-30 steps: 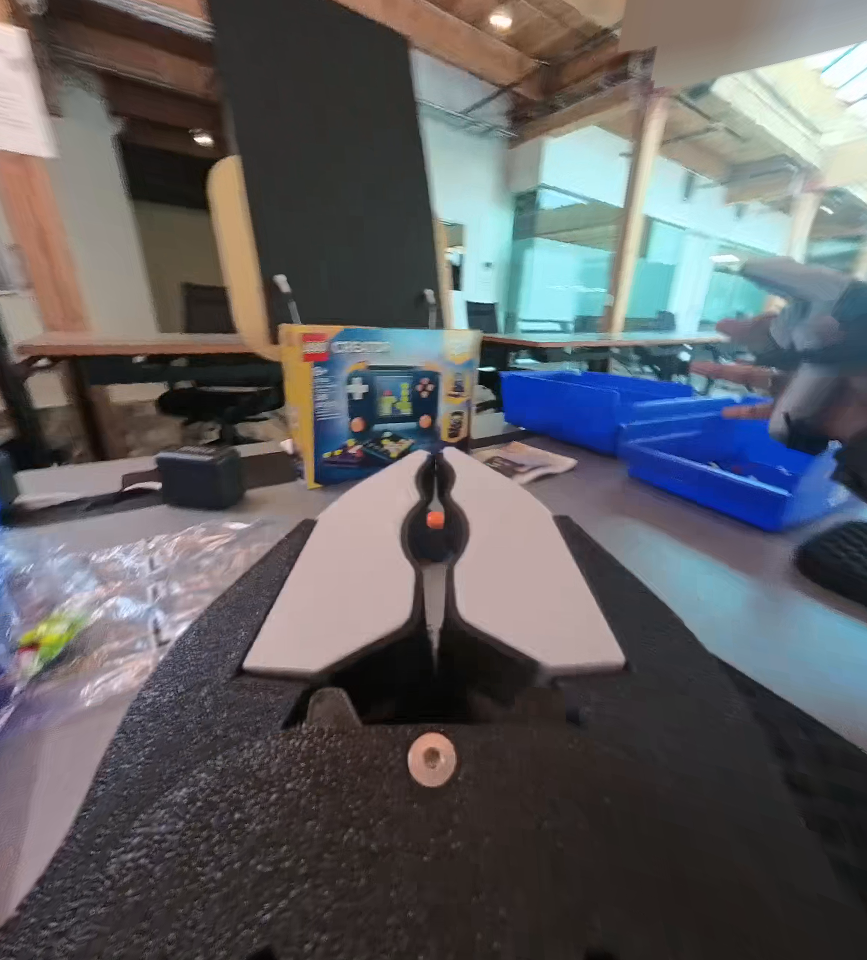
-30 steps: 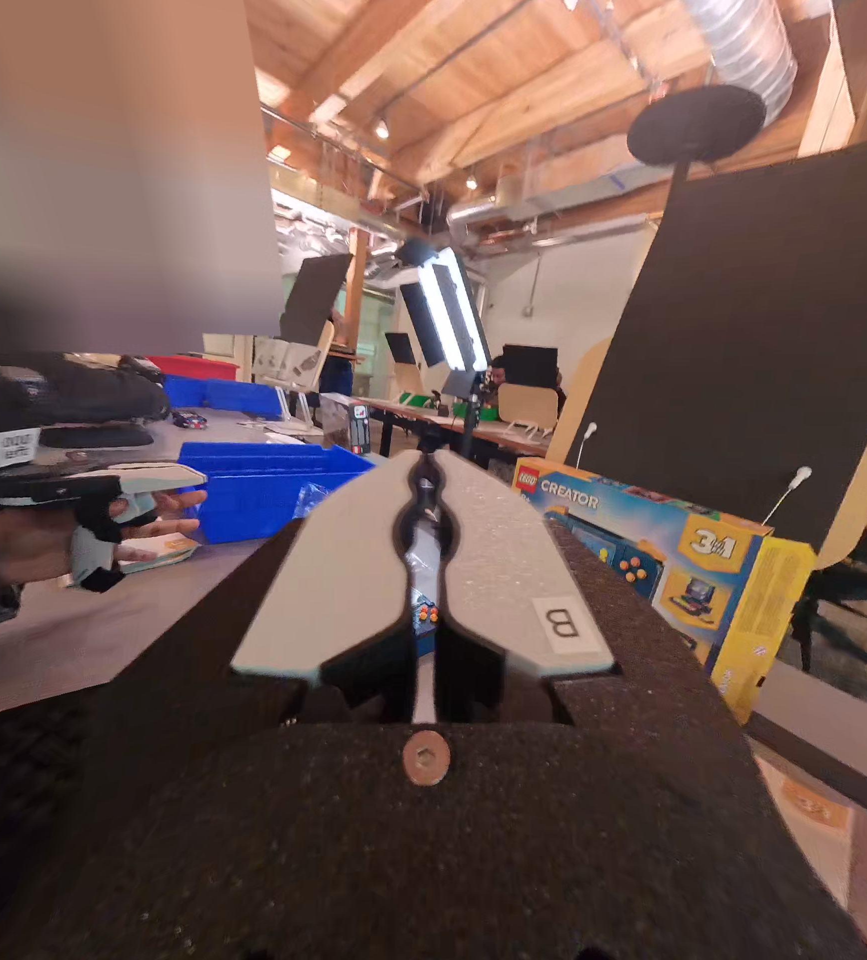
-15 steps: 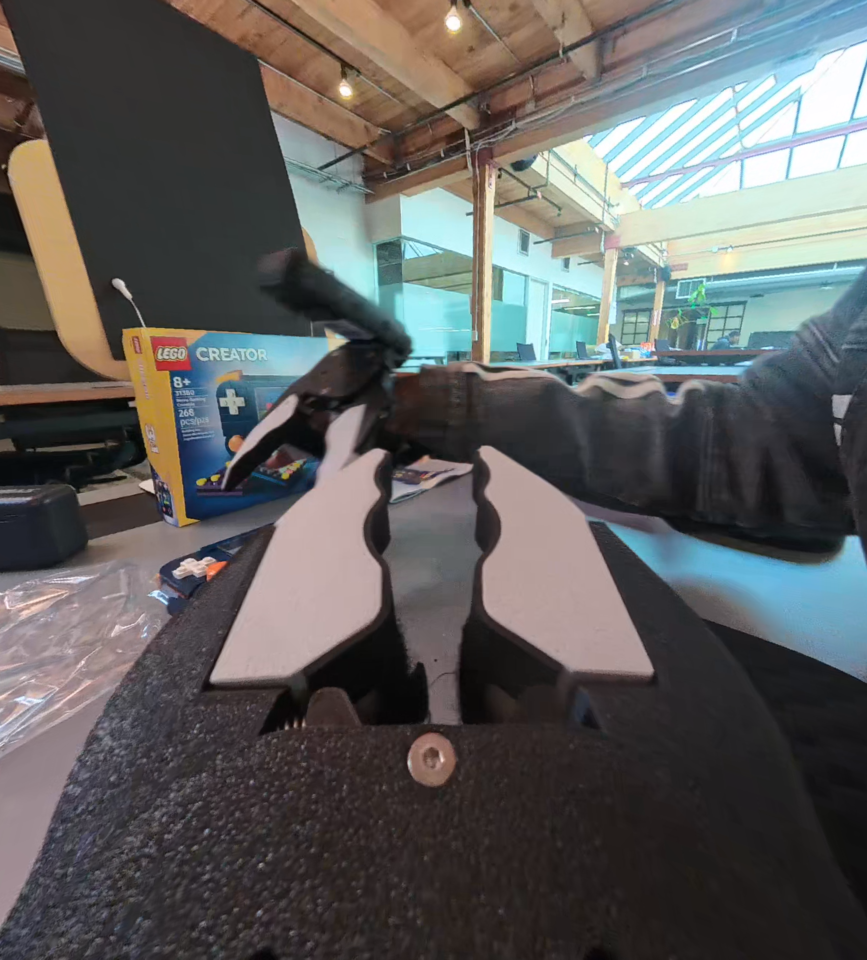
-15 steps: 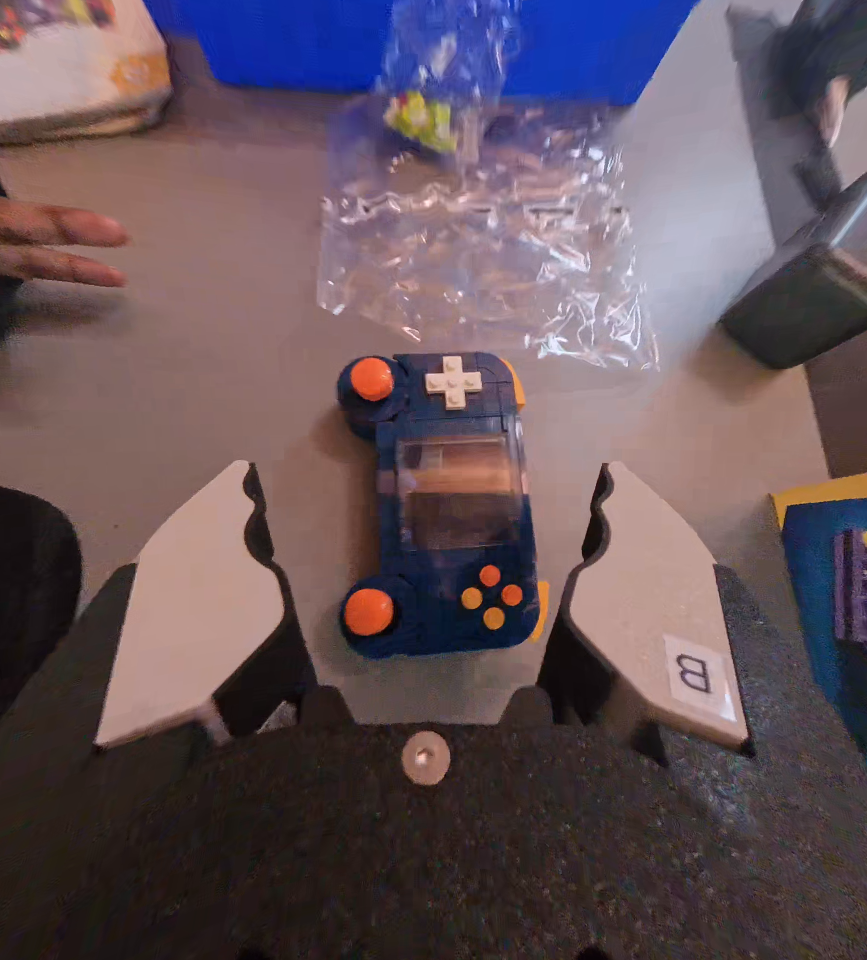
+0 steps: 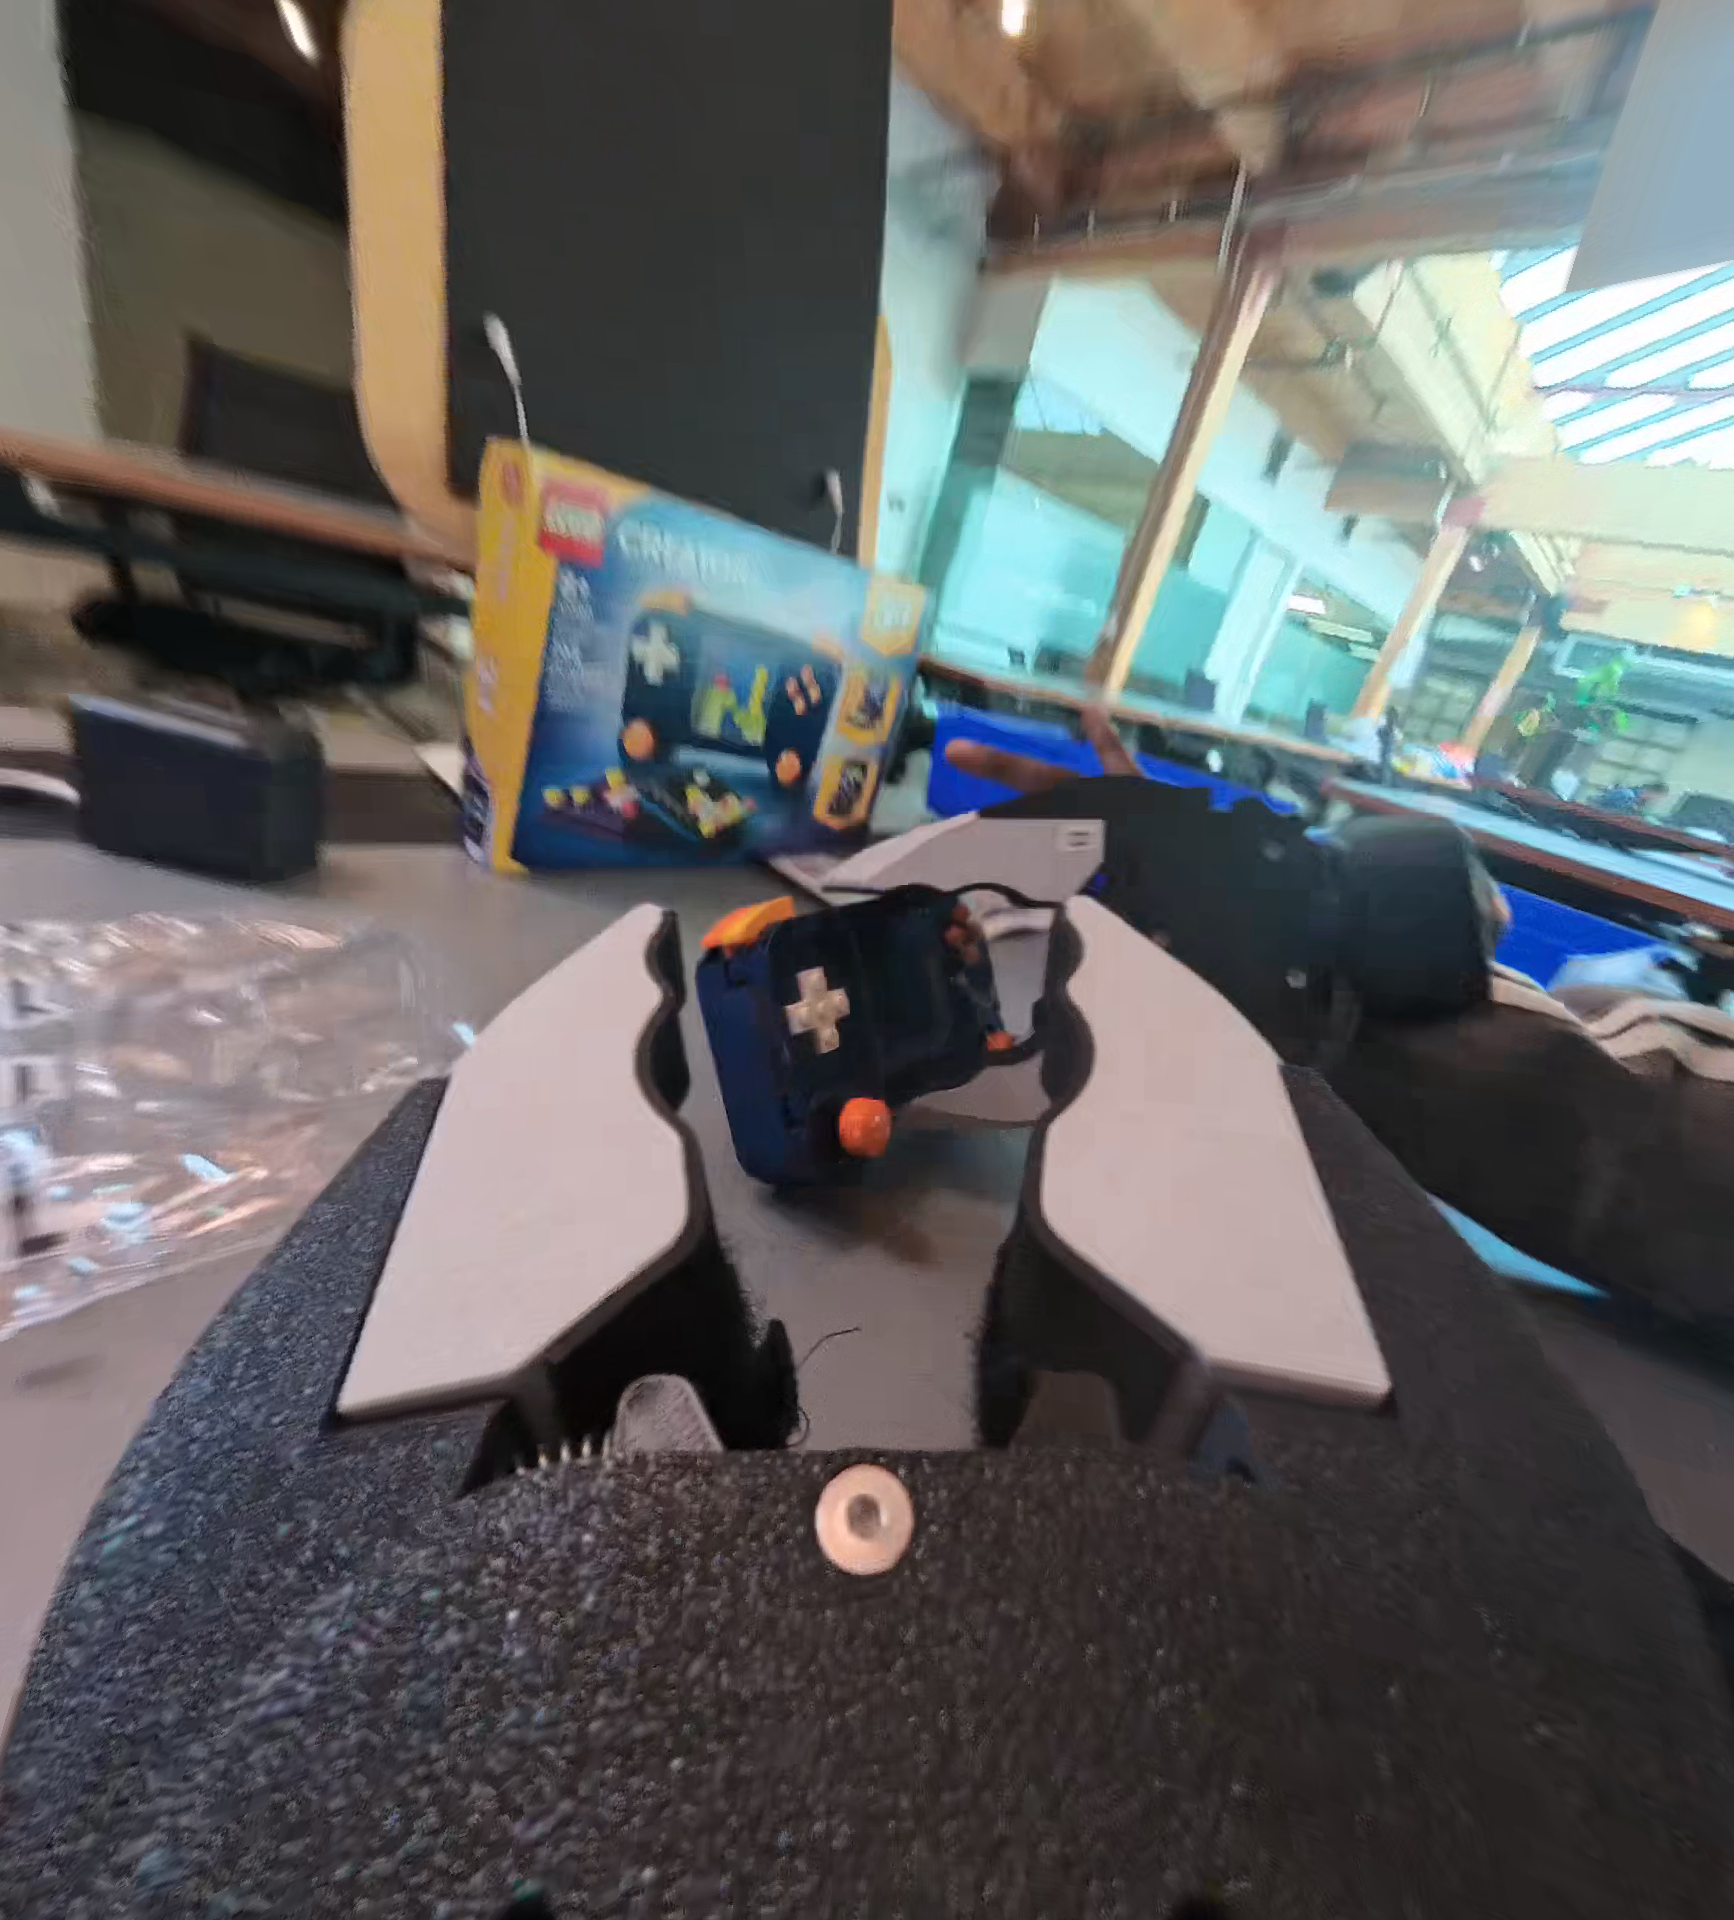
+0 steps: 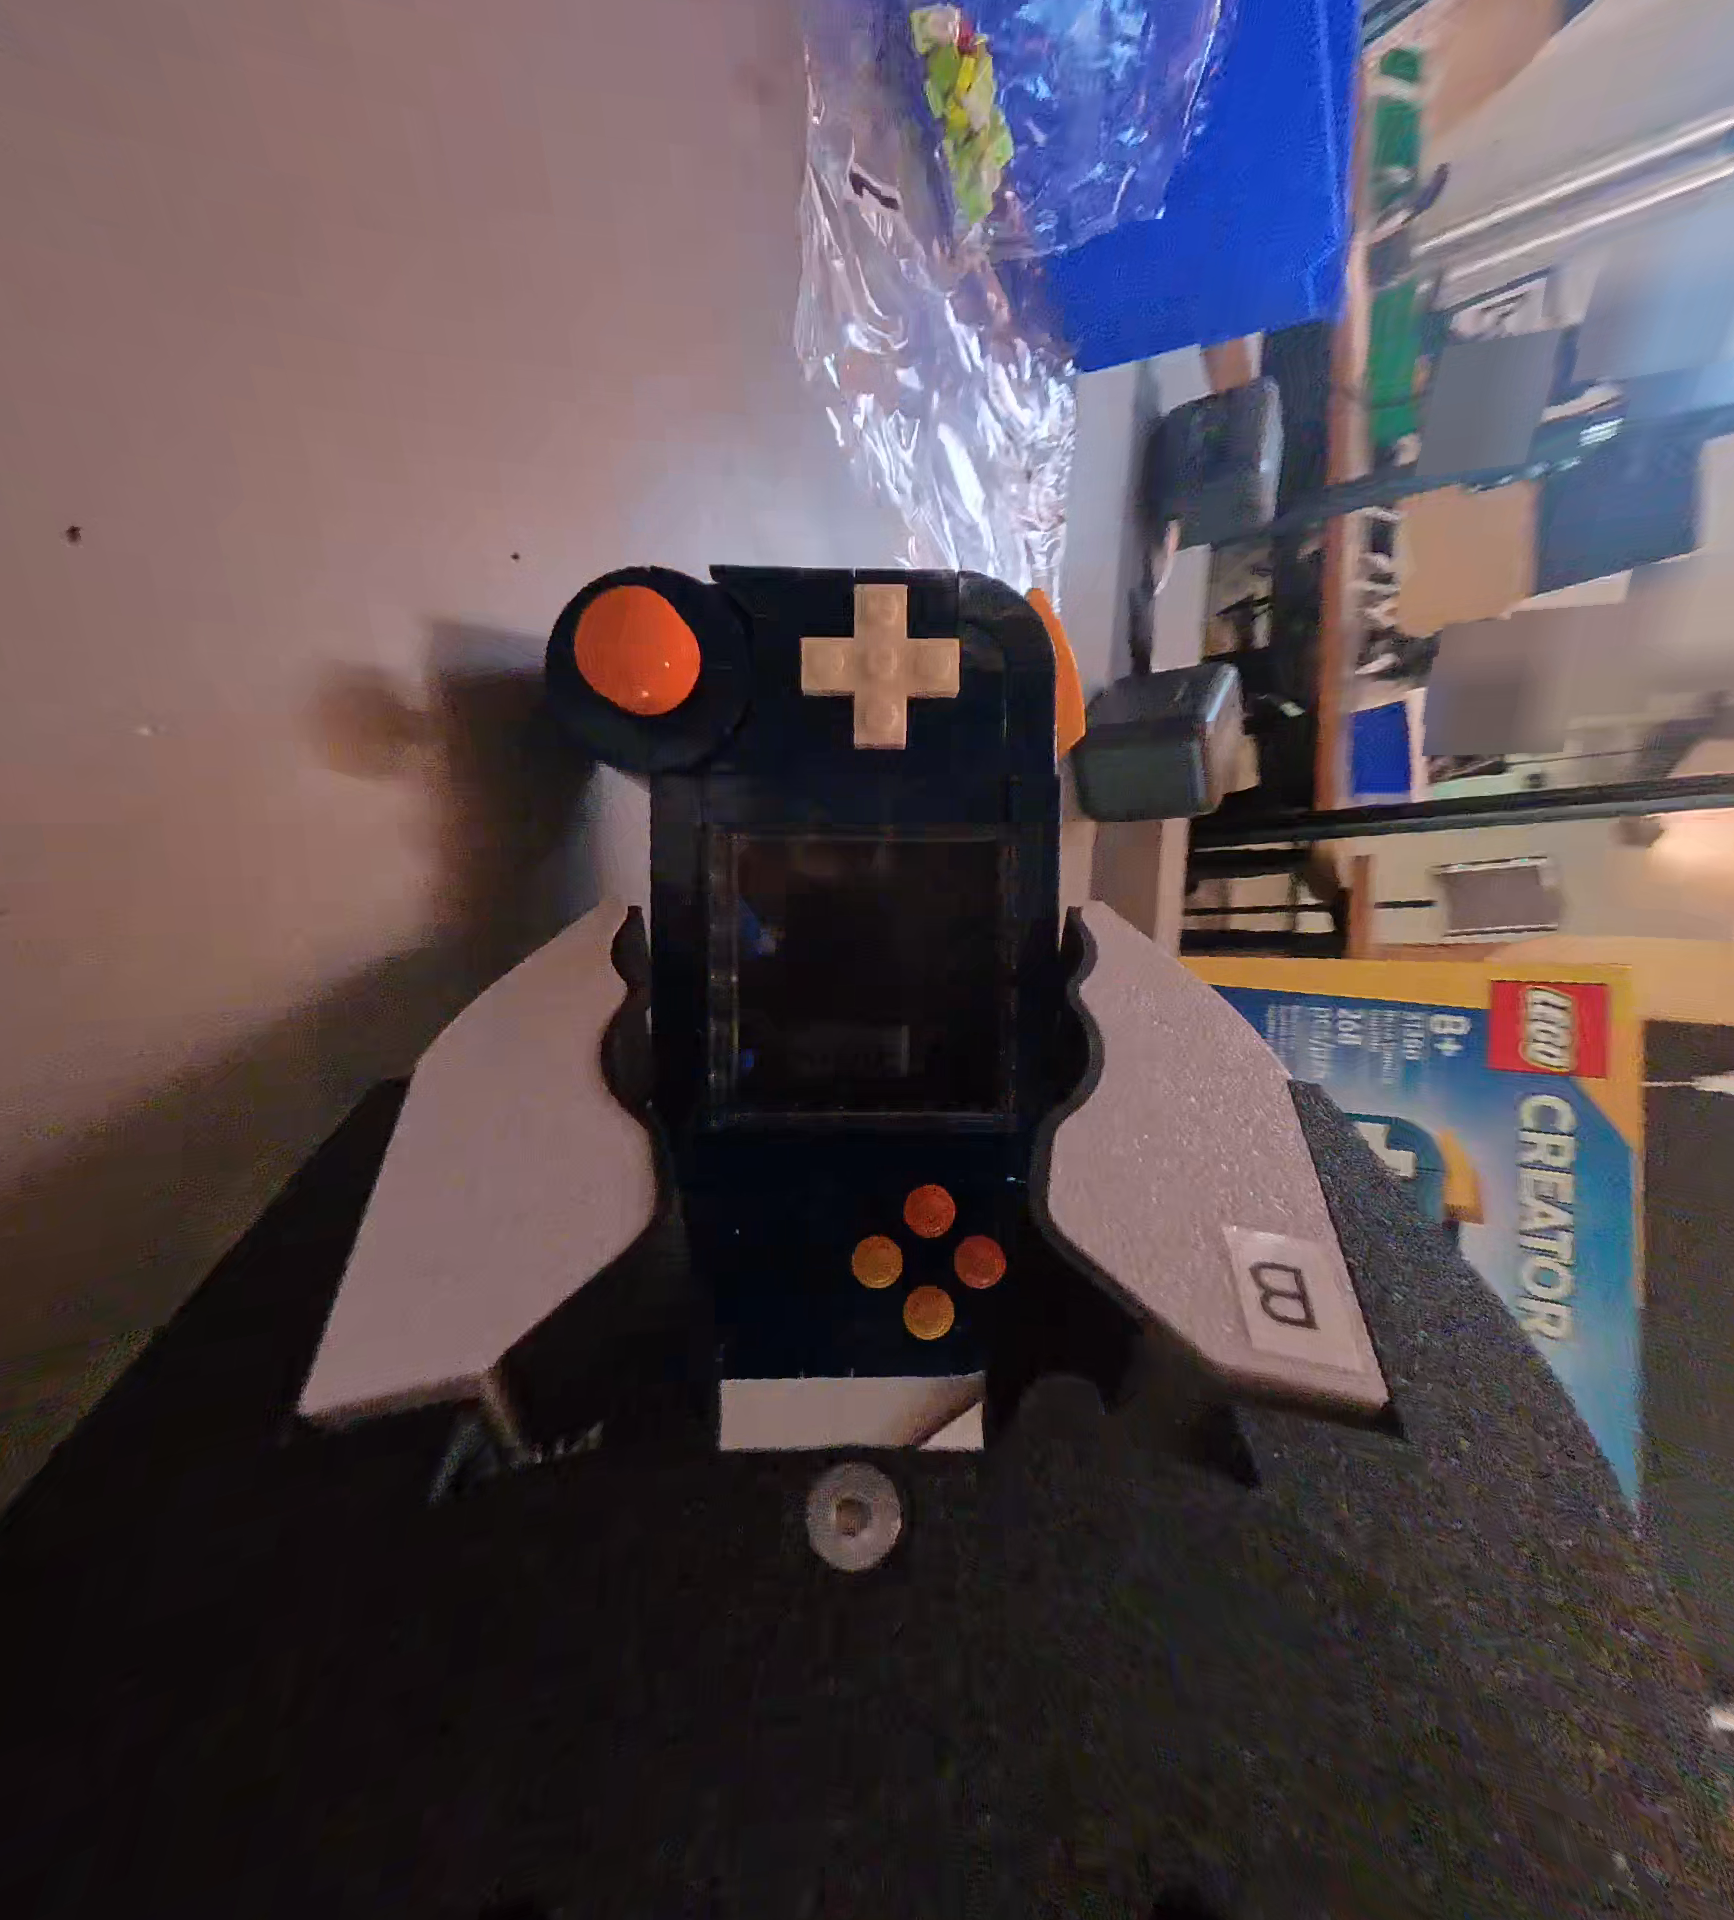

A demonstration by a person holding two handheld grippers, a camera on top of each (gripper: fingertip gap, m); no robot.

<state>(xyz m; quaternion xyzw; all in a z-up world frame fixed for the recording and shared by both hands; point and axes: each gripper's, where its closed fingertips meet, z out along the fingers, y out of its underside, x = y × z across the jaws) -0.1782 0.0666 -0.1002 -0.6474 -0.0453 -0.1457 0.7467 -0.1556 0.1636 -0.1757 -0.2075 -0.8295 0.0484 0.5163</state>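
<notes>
A dark blue brick-built handheld console point(image 6: 852, 935) with orange buttons and a white cross pad sits between the fingers of my right gripper point(image 6: 852, 935). Both pads press on its long sides, and it is held off the grey table point(image 6: 219, 416), turned on edge. In the left wrist view the same console point(image 5: 842, 1039) hangs tilted between the fingers of my left gripper point(image 5: 863, 935). There is a gap on each side of it, so the left gripper is open and holds nothing. The right gripper's white finger point(image 5: 977, 857) shows just behind the console.
A yellow and blue toy box point(image 5: 697, 675) stands at the back of the table and also shows in the right wrist view point(image 6: 1465, 1143). A crumpled clear plastic bag point(image 5: 115, 1091) lies to the left. A small black case point(image 5: 198, 790) and blue bins point(image 6: 1206, 177) stand farther off. My right fingertips sit around 12 cm from my left ones. From the right gripper's tips to the small black case point(image 5: 198, 790) is close to 25 cm.
Both grippers were shut a second ago and then opened. The right one came down around the console on the table, closed on it and lifted it. The left opened wider and now frames the console.
</notes>
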